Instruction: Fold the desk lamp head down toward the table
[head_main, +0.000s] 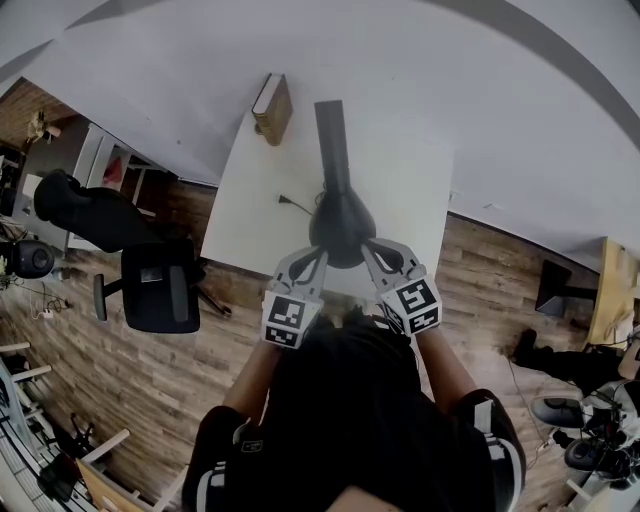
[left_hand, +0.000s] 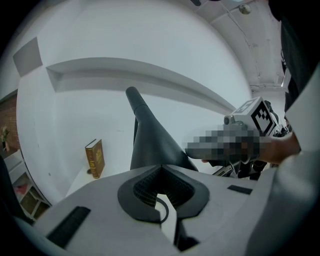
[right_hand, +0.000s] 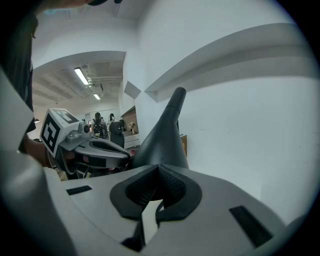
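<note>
A black desk lamp stands on the white table (head_main: 250, 200). Its cone-shaped head (head_main: 342, 222) is nearest me and its arm (head_main: 333, 130) runs away toward the wall. My left gripper (head_main: 320, 252) is shut, its tips at the near left side of the head. On the near right side my right gripper (head_main: 368, 246) is likewise shut. In the left gripper view the closed jaws (left_hand: 160, 169) point at the lamp head (left_hand: 150, 145). The right gripper view shows the same: shut jaws (right_hand: 159, 169) just before the head (right_hand: 162, 142). Nothing sits between either pair of jaws.
A brown book (head_main: 273, 108) stands upright at the table's far left corner, near the wall. The lamp's cable (head_main: 292, 205) lies on the table left of the head. A black office chair (head_main: 160, 285) stands on the wooden floor to the left.
</note>
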